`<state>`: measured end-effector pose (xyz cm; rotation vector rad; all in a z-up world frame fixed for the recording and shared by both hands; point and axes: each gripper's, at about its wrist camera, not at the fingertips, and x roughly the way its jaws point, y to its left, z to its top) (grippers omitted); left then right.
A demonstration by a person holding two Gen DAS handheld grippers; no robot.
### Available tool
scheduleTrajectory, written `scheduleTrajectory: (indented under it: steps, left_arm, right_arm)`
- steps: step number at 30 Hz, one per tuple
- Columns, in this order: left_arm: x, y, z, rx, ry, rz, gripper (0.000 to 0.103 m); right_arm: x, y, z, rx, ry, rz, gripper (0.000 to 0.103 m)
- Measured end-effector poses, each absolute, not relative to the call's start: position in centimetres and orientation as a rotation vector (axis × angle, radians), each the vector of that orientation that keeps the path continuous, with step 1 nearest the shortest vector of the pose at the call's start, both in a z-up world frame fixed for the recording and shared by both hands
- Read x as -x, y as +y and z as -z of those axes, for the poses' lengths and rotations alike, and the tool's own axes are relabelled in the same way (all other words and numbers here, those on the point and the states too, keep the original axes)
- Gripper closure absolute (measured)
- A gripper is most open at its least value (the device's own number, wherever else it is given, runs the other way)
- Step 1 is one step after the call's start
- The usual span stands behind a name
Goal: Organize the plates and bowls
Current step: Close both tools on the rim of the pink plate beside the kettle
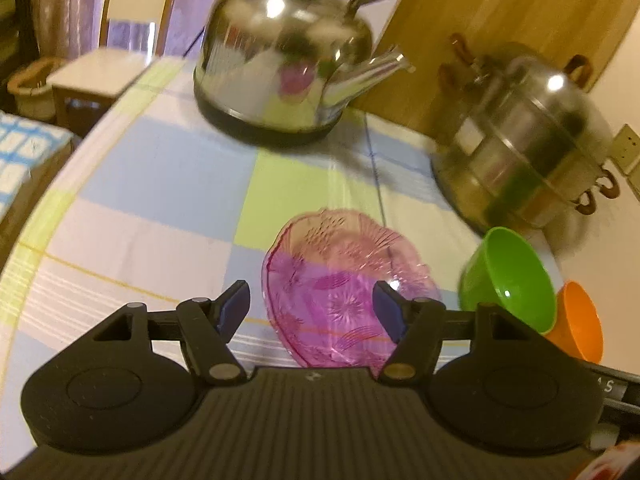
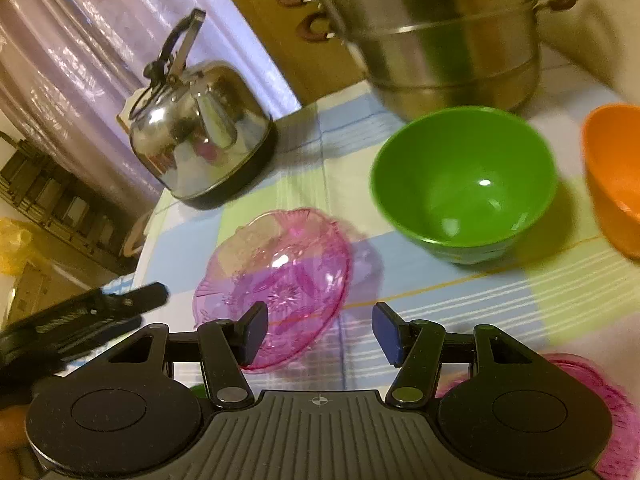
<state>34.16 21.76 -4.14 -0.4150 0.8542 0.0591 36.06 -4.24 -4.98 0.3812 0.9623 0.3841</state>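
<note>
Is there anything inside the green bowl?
No, the green bowl shows only its bare, shiny inside in the right wrist view.

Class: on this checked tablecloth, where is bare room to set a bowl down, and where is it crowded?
Free: the wide cloth left of the pink glass dish, in front of the kettle. Crowded: the green bowl, orange bowl and steamer pot sit close together on the right.

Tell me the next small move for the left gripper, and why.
Probably ease the left gripper forward and down until one finger slips over the near rim of the pink glass dish. Its jaws stand open with nothing clamped, and the dish lies flat on the checked tablecloth right ahead, apart from the green bowl.
</note>
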Motion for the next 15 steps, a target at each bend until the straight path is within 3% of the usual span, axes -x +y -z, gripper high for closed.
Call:
scheduleTrajectory:
  steps: [7,15]
  left_arm:
    - [-35.7,22.1,5.5,0.406,0.878,-0.058,0.041]
    - [-37.2,23.0,7.9,0.423,0.911,-0.058,0.055]
  right_arm:
    - [-38.5,-3.4,6.5,-0.358,0.992,-0.364,0.045]
    - [-39.5,-2.7,8.1,-0.339,1.034,-0.369,0.05]
